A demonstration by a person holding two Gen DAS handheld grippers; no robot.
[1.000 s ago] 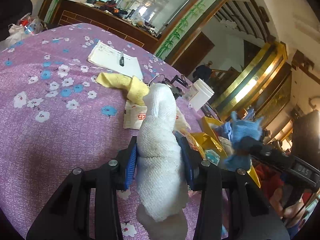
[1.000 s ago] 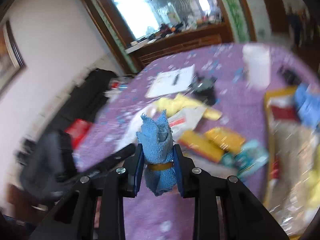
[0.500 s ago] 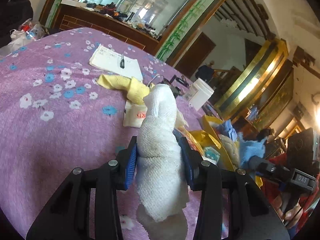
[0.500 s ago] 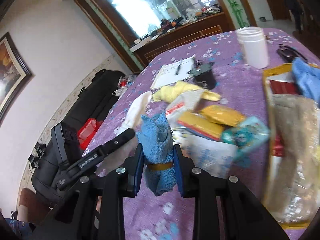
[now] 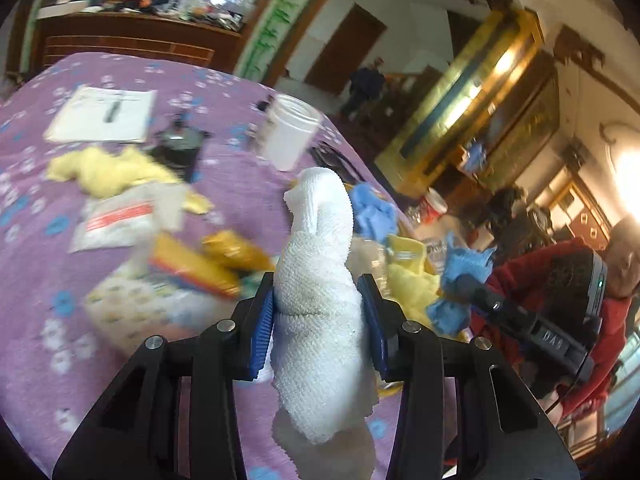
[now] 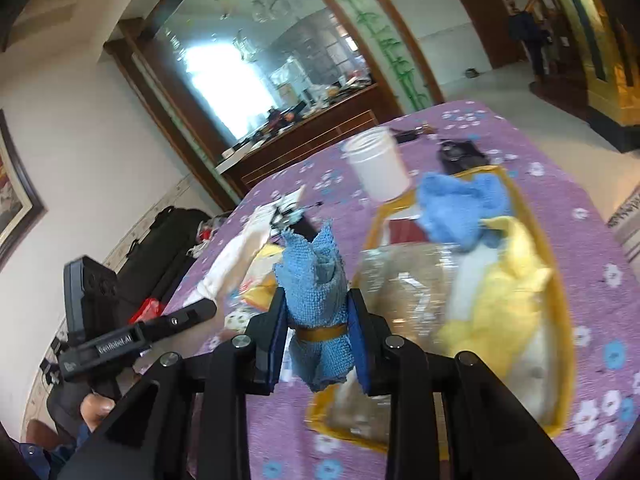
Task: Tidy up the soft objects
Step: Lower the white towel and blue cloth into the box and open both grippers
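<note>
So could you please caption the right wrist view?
Right gripper clamps banded blue cloth roll above yellow-rimmed tray.

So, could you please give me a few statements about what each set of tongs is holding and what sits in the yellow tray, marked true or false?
1. The left tongs grip a white towel. True.
2. The right tongs are empty. False: they clamp a blue cloth bound with a gold band.
3. The yellow tray holds a blue cloth and a yellow cloth. True.
4. The white jar lies on its side. False: it stands upright.
</note>
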